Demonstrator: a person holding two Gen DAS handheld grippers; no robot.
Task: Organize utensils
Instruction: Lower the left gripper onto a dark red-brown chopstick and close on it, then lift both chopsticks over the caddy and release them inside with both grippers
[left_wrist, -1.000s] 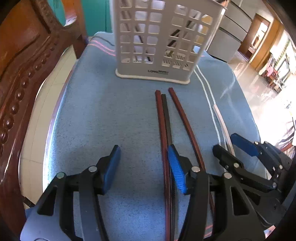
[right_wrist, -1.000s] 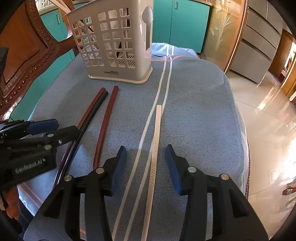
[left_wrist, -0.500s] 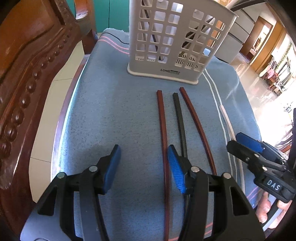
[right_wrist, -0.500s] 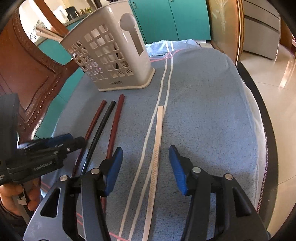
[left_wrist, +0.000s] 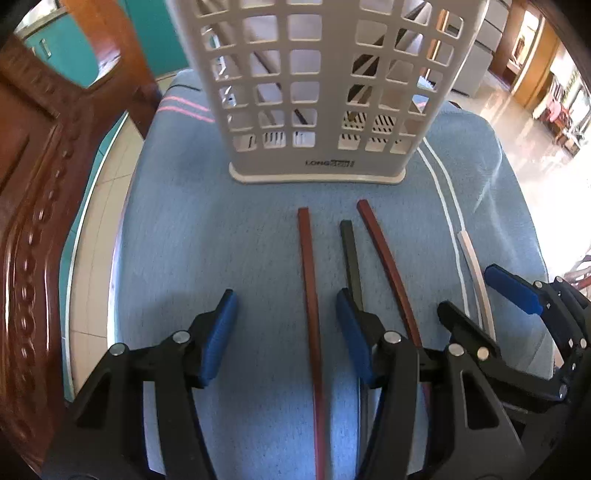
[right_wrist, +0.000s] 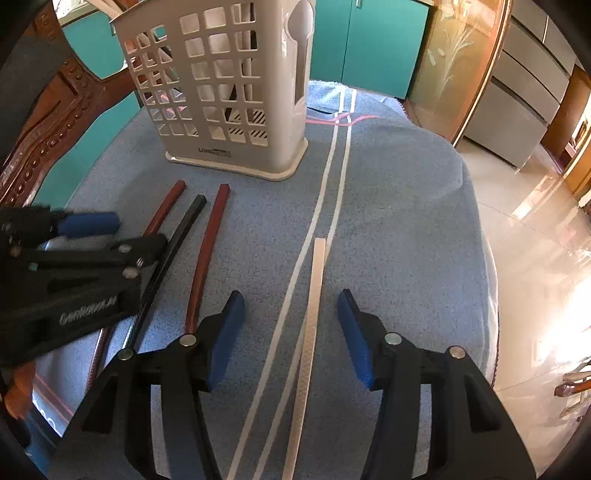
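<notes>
On blue towel (left_wrist: 221, 229), tiled floor (right_wrist: 535, 229) beyond

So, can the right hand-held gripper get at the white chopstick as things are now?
Probably yes. The right hand-held gripper is open with the white chopstick lying between its fingers on the blue towel, nothing over it. The left hand-held gripper sits off beside the dark chopsticks.

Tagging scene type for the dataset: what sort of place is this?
Probably a home dining area: carved dark wooden chair, round table under a blue towel cloth, teal cabinet doors.
</notes>
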